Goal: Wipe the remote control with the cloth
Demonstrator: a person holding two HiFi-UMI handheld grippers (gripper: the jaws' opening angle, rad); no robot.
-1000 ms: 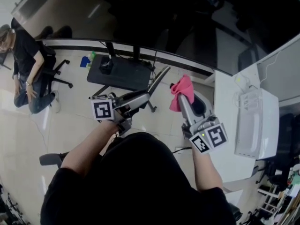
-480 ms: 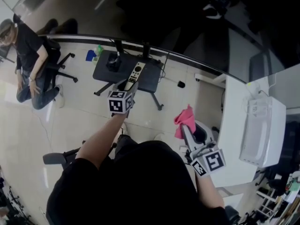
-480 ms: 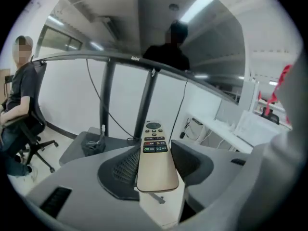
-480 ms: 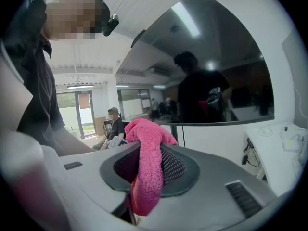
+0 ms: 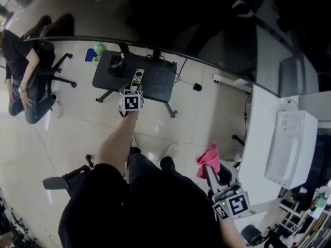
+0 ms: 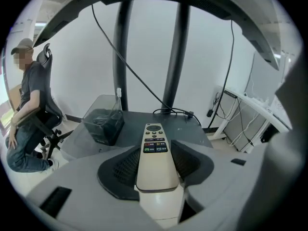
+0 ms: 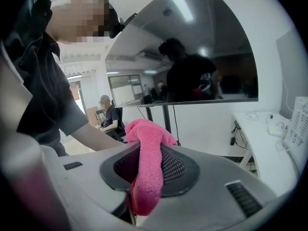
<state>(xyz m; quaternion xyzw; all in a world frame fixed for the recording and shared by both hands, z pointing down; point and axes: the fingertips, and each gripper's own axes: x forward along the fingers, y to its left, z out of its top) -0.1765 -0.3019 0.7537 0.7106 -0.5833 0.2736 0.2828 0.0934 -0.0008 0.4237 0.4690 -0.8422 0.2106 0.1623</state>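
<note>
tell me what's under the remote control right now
The remote control is clamped in the left hand-held gripper, over a dark table. Its underside, and whether it touches the table, are hidden.

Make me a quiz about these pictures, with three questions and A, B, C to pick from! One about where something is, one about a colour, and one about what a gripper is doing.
1. Where is the remote?
A. In the left gripper
B. On the desk
C. On the floor

2. What colour is the cloth?
A. Blue
B. Green
C. Pink

3. What is the right gripper doing?
A. Open, holding nothing
B. Shut on the cloth
C. Shut on the remote

Answers:
1 A: the left gripper view shows the remote clamped between the jaws.
2 C: the cloth is bright pink in the head view and the right gripper view.
3 B: the right gripper view shows the jaws pressing on the cloth.
</note>
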